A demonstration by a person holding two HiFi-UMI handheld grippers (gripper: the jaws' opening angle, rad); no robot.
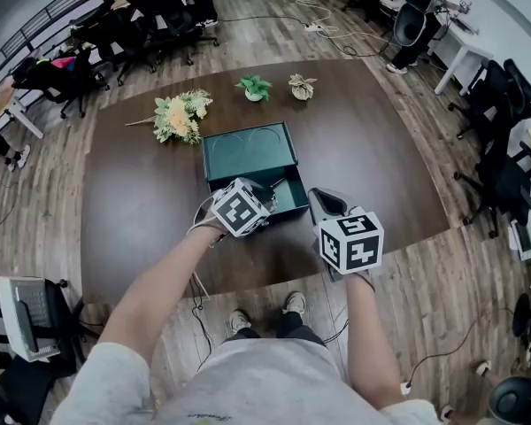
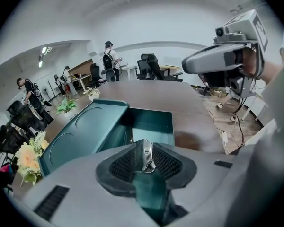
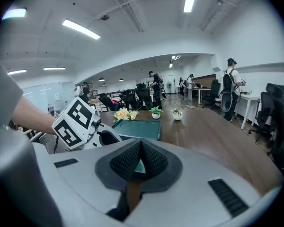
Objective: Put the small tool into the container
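Left gripper (image 2: 144,150) fingers pinch small tool (image 2: 145,156) over container (image 2: 154,126), lid (image 2: 80,126) at 10 o'clock; lower inside before releasing. Right gripper (image 3: 141,148) fingers closed, empty.

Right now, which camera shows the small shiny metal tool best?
Left gripper view: the small shiny metal tool sits close up between the left gripper's pads. The head view hides it behind that gripper; the right gripper view misses it.
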